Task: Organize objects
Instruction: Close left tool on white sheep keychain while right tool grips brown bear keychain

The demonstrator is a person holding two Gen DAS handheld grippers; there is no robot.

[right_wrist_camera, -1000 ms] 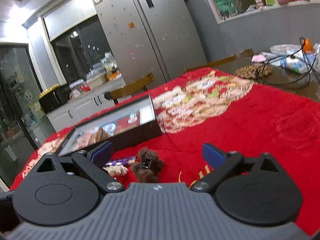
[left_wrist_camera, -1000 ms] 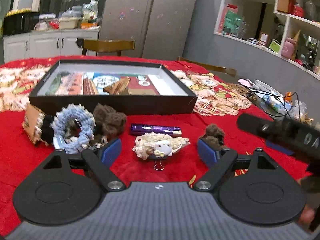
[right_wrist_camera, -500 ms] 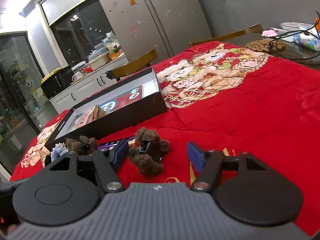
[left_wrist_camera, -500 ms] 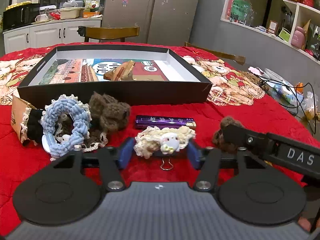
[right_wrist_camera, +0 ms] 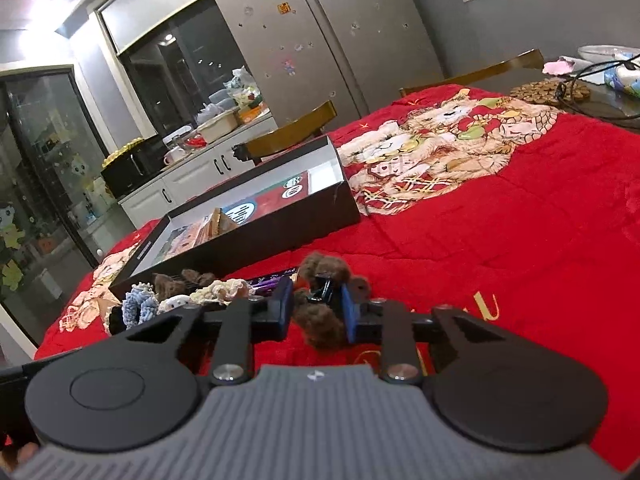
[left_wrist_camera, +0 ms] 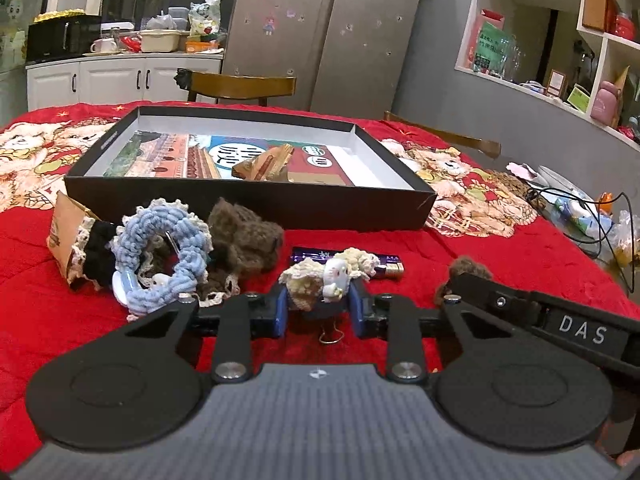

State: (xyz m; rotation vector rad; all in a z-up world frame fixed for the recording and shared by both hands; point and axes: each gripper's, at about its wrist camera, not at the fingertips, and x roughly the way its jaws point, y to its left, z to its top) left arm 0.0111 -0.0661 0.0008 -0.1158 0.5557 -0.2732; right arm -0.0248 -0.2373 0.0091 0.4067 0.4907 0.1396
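Left wrist view: the left gripper point(left_wrist_camera: 319, 312) is closing, its blue fingers point(left_wrist_camera: 280, 314) set narrow on either side of a cream crocheted sheep hair clip point(left_wrist_camera: 328, 276); the pads press its knitted body, and a wire loop hangs below it. The clip lies on the red blanket point(left_wrist_camera: 500, 256) covering the table, just in front of a purple tube point(left_wrist_camera: 316, 255). To the left lie a blue crocheted scrunchie point(left_wrist_camera: 164, 256), a brown crocheted piece point(left_wrist_camera: 244, 236) and a kraft paper card point(left_wrist_camera: 66, 236). Behind them stands an open black box point(left_wrist_camera: 248, 204) with a printed sheet and a small wooden item inside.

Right wrist view: the right gripper point(right_wrist_camera: 316, 312) is likewise closing, its fingers point(right_wrist_camera: 351, 314) narrow about a brown fuzzy hair clip point(right_wrist_camera: 324, 320) with a black clasp at its centre; the pads touch its fluff. This clip rests on the blanket, to the right of the sheep clip and well in front of the box's near corner.
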